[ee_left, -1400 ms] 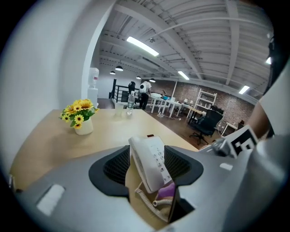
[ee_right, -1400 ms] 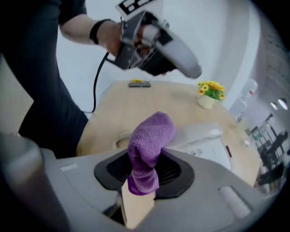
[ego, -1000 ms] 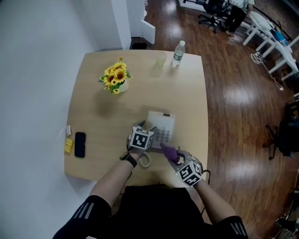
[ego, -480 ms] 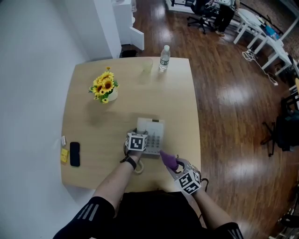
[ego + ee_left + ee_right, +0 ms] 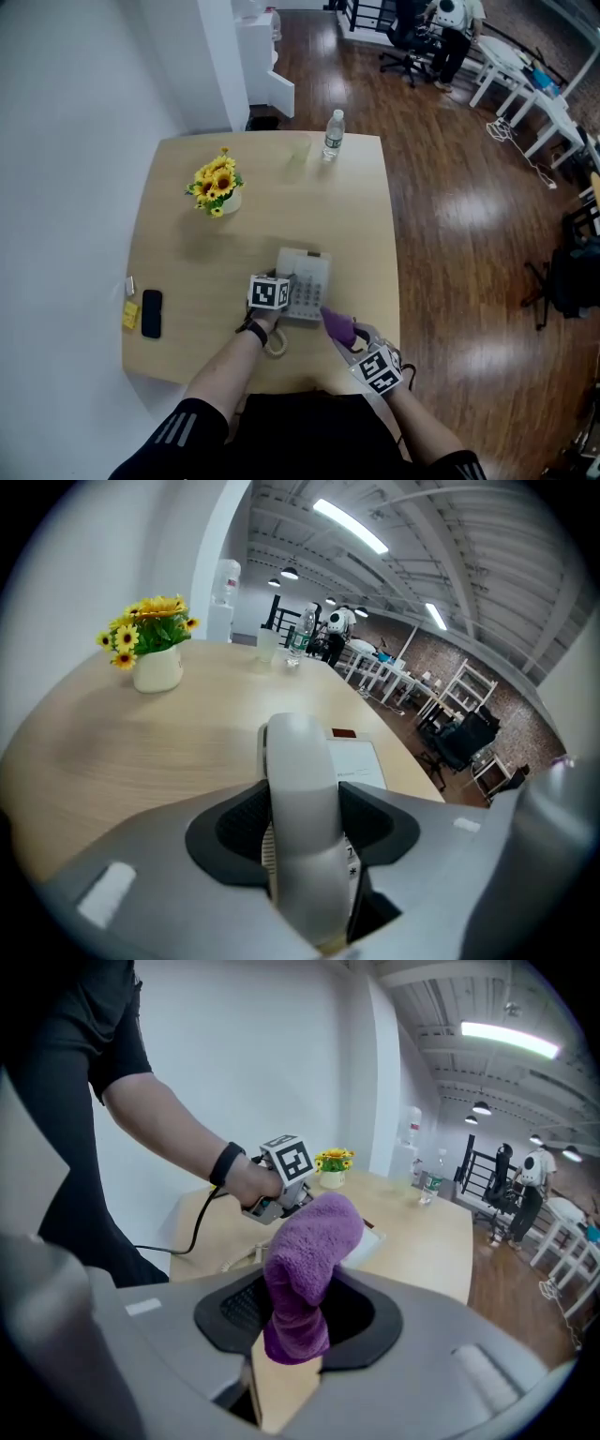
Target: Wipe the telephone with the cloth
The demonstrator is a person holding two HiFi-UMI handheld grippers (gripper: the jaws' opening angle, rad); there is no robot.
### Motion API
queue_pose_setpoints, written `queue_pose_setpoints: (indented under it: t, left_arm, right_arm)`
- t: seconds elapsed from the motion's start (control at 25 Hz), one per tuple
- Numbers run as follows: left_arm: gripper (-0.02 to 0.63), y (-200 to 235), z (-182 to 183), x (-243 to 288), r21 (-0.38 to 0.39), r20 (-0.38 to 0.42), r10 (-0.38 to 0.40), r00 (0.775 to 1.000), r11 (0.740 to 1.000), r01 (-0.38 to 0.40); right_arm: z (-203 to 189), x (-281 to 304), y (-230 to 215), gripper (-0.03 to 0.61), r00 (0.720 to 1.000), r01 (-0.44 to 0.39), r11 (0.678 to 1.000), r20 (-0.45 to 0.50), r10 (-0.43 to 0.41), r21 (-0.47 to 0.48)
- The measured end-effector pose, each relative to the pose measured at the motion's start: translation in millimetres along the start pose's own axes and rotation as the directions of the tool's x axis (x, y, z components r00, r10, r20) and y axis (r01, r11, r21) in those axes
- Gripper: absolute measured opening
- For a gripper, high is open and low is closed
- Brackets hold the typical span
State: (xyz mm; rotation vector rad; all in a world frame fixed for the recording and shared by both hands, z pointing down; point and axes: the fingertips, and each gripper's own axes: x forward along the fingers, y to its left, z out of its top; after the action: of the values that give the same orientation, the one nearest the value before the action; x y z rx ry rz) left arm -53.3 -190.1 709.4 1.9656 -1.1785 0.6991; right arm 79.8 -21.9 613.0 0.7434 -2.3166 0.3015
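Left tool (image 5: 302, 829): I have it clamped across the waist of the handset (image 5: 298, 771), over the left side of the telephone (image 5: 309, 281) (I can't tell whether the handset is lifted clear of its cradle).
Right tool (image 5: 302, 1321): shut on the cloth (image 5: 307, 1260), a purple wad standing up out of the jaws, just off the telephone's near right corner and apparently not touching it.
Telephone: on the bench (image 5: 187, 262), with its keypad showing right of the handset.
Cord (image 5: 275, 345): coiled on the bench at the telephone's near side.
Handset handling: I judge it light, hard and smooth, so likely slippery. The waist is the right hold, and the cord may tug.
Cloth handling: soft and floppy. Pinched at its base, it leaves a free pad for wiping.
Risk: the telephone looks light, so I'd press gently or it could slide.
Beyond the telephone: sunflowers (image 5: 217, 183) far left, a bottle (image 5: 332, 136) at the far edge.
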Motion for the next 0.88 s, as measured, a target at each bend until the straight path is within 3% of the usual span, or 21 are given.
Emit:
queue_pose_setpoints:
  t: [0.12,0.24,0.32,0.44,0.52,0.56,0.72,0.88]
  left_arm:
    - [0.216,-10.7,8.6,-16.6,0.006,0.061,-0.077,0.995,0.997,0.076]
    - [0.215,-21.8,23.1,-42.2,-0.017,0.156,-0.176,0.972,0.983,0.181]
    - [0.215,-31.0,33.5,-61.4,-0.019,0.222,-0.26,0.94,0.963,0.27]
    - [0.213,-47.0,48.0,-96.0,0.018,0.309,-0.379,0.872,0.92,0.393]
    - [0.213,-56.7,58.0,-121.5,0.031,0.37,-0.456,0.81,0.877,0.48]
    - [0.213,-61.2,63.5,-134.9,0.031,0.404,-0.498,0.767,0.846,0.533]
    - [0.213,-78.1,85.1,-194.5,0.056,0.524,-0.634,0.569,0.692,0.72]
    - [0.213,-88.2,101.6,-246.9,0.12,0.593,-0.698,0.401,0.569,0.813]
  right_arm:
    - [6.6,-4.6,-6.7,0.141,1.0,0.016,1.0,0.023,-0.016,0.016]
    - [10.6,-7.9,-12.8,0.141,0.999,0.027,0.999,0.039,-0.028,0.03]
    - [12.8,-9.0,-17.3,0.141,0.998,0.03,0.999,0.047,-0.031,0.038]
    - [19.2,-12.0,-23.1,0.141,0.997,0.034,0.998,0.063,-0.036,0.044]
    - [28.1,-14.8,-27.6,0.141,0.996,0.035,0.998,0.084,-0.039,0.048]
    - [34.2,-16.1,-30.1,0.141,0.995,0.034,0.998,0.097,-0.039,0.049]
    - [73.5,-22.6,-39.8,0.141,0.983,0.021,0.999,0.179,-0.027,0.033]
    - [142.5,-34.8,-45.2,0.141,0.954,0.009,0.999,0.3,0.004,-0.044]
